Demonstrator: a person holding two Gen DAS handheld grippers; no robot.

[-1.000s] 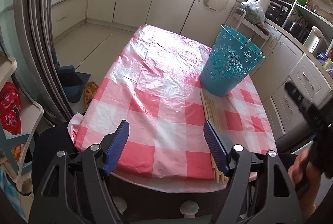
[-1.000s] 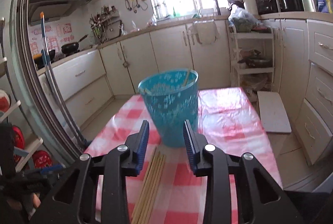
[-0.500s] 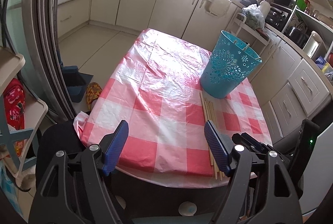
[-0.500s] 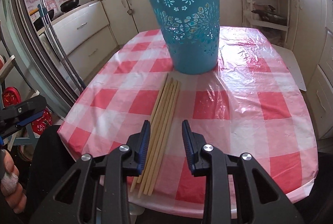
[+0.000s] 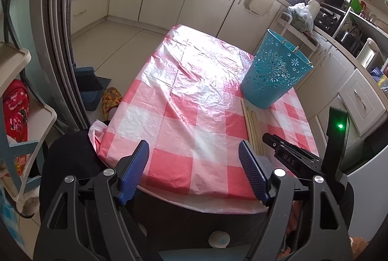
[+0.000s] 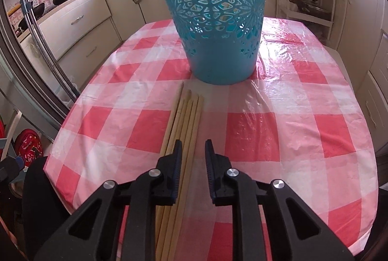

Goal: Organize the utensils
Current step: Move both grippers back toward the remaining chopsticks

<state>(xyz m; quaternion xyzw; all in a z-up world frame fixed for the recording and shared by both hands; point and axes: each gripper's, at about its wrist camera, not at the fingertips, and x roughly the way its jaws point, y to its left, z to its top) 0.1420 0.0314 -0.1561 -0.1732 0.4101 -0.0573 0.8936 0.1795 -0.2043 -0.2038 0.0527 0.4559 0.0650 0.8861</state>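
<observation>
Lower now, right gripper (image 6: pixel 191 152) over the chopsticks (image 6: pixel 186 120), its jaws just narrowed.
Chopsticks lie side by side on the checked tablecloth (image 6: pixel 278 130), long axis toward the teal basket (image 6: pixel 215 18); two sit between the narrow jaws, unpinched. "DAS" shows on the right gripper; left gripper (image 5: pixel 194 164) wide, empty.

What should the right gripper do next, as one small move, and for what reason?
Probably close a little more. The right gripper has just been narrowing its jaws and sits low over the chopsticks, with some sticks in the gap, not yet pinched. The basket stands just beyond, ready for them.
</observation>
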